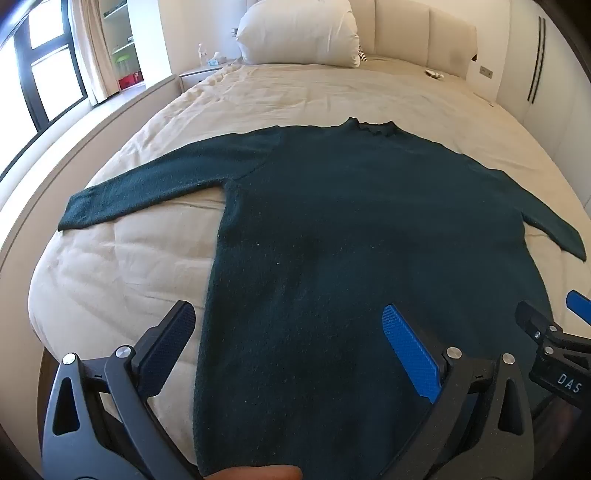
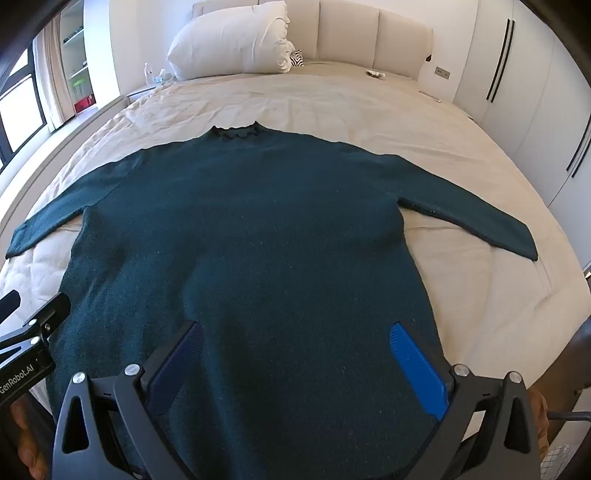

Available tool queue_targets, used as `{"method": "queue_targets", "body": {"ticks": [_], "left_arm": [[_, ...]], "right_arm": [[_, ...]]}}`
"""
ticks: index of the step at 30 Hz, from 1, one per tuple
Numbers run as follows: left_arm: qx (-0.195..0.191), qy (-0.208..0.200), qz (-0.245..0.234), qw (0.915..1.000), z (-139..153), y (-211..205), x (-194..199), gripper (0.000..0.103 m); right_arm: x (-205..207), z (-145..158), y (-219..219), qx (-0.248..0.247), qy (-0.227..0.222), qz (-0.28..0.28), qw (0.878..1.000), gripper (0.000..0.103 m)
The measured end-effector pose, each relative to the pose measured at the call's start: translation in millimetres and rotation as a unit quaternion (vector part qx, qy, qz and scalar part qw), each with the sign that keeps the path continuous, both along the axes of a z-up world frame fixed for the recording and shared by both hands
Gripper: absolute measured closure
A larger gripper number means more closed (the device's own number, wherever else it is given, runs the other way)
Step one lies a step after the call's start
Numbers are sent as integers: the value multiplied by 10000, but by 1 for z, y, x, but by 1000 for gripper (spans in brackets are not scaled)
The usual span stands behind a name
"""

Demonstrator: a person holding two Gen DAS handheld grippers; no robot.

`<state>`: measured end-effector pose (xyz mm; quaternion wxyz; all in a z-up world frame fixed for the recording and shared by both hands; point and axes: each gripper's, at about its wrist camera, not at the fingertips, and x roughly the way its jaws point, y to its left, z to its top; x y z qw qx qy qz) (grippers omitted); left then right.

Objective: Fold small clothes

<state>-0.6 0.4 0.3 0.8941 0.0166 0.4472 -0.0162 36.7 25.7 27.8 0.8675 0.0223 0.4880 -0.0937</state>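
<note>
At the bottom of the left wrist view, the left gripper [image 1: 288,328] hangs over the near part of a dark green sweater [image 1: 351,240], its fingers [image 1: 410,350] spread wide apart with nothing clamped between them. One finger sits over the bare bed [image 1: 110,266] just left of the sweater's edge, the other over the knit. At the lower right edge of that view the right gripper [image 1: 554,332] shows in part.

In the right wrist view, the right gripper [image 2: 295,347] stands at the bottom centre, fingers [image 2: 417,369] likewise wide apart and empty, both over the sweater's lower body. The left gripper [image 2: 29,332] pokes in at the lower left.

The sweater [image 2: 240,240] lies flat on the bed [image 2: 480,277], filling the middle of the frame, sleeves stretched out to left and right, its frilled collar pointing away. Farther off, a white pillow [image 2: 232,40] leans against the padded headboard [image 2: 369,33] at the top.
</note>
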Motion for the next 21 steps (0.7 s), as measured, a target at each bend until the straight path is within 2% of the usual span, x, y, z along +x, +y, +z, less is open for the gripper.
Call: {"method": "queue_targets", "body": {"ticks": [21], "left_arm": [[-12, 71, -1, 10000, -7, 3, 4, 0]], "right_arm": [[-4, -3, -6, -26, 33, 14, 10000, 0]]}}
